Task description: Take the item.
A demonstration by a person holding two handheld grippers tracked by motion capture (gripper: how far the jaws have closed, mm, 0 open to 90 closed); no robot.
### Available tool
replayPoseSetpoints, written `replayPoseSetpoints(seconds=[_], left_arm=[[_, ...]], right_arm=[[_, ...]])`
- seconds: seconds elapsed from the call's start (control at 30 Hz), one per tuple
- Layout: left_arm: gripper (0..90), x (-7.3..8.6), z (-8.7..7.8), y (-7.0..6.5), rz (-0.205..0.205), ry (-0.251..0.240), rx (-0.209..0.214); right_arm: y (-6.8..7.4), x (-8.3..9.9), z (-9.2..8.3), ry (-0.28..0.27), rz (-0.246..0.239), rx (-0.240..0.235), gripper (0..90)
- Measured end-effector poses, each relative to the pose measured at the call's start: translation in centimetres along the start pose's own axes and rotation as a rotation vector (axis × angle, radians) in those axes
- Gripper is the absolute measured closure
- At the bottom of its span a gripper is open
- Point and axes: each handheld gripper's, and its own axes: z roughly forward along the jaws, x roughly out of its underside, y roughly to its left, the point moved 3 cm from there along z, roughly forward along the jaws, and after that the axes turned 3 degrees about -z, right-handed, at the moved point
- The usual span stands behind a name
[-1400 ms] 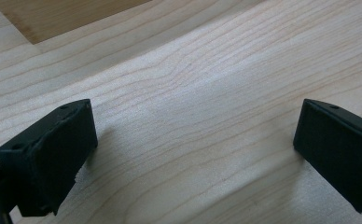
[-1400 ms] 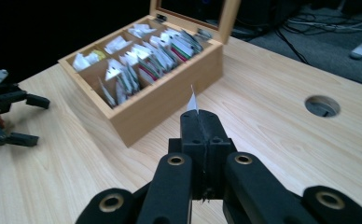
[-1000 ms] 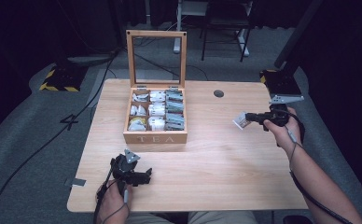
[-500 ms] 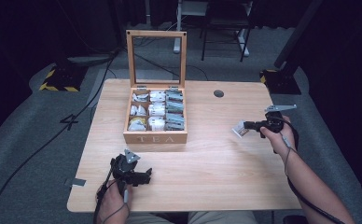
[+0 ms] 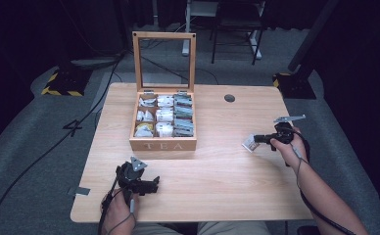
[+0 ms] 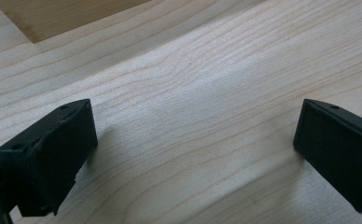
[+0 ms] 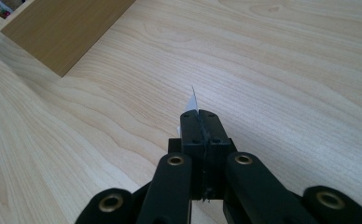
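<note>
Tea bag (image 5: 249,143) pinched in right gripper (image 5: 254,140); left gripper (image 5: 154,184) gapes; tea box (image 5: 162,145) holds sachets.

Place: you're in a recording studio or lab setup, not a home.
Surroundings: black curtains (image 5: 41,34) all round you, dark and unlit beyond the table.
Floor: grey carpet (image 5: 36,147), cables (image 5: 56,142) trailing across it, a taped mark near your left.
Gear: yellow-black hazard-striped stand bases (image 5: 60,83) at both far corners, a slanted black pole (image 5: 310,34) on your right.
Furniture: one plain light wood table (image 5: 217,181) with a cable grommet hole (image 5: 229,98); black chair legs (image 5: 237,29) behind it.
</note>
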Motion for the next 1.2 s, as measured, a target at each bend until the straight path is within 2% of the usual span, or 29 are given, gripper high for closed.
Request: replayPoseSetpoints(seconds=[0.27,0.33,0.4,0.47,0.6,0.67,0.77,0.93,1.1,1.2], left_arm=[[0.0,0.0,0.0,0.0,0.001,0.000,0.000],[0.0,0.0,0.0,0.0,0.000,0.000,0.000],[0.0,0.0,0.0,0.0,0.000,0.000,0.000],[0.0,0.0,0.0,0.0,0.000,0.000,0.000],[0.0,0.0,0.0,0.0,0.002,0.000,-0.001],[0.0,0.0,0.0,0.0,0.001,0.000,0.000],[0.0,0.0,0.0,0.0,0.003,0.000,-0.001],[0.0,0.0,0.0,0.0,0.000,0.000,0.000],[0.0,0.0,0.0,0.0,0.003,0.000,-0.001],[0.0,0.0,0.0,0.0,0.000,0.000,0.000]], right_arm=[[-0.3,0.2,0.1,0.015,0.023,0.008,87.6],[-0.4,0.2,0.2,0.006,0.025,0.019,76.6],[-0.7,0.2,0.4,-0.021,0.033,0.031,62.1],[-0.9,0.2,0.4,-0.053,0.038,0.046,52.4],[-1.1,0.1,0.1,-0.080,0.012,0.100,46.5],[-0.9,-0.2,-0.4,-0.093,0.011,0.102,46.2],[-0.1,-0.7,-1.2,-0.116,-0.012,0.090,45.7],[2.2,-1.2,-2.8,-0.153,-0.068,0.051,45.1],[4.7,-0.9,-4.2,-0.170,-0.107,0.006,45.9],[5.5,-0.4,-4.4,-0.168,-0.109,-0.018,46.6]])
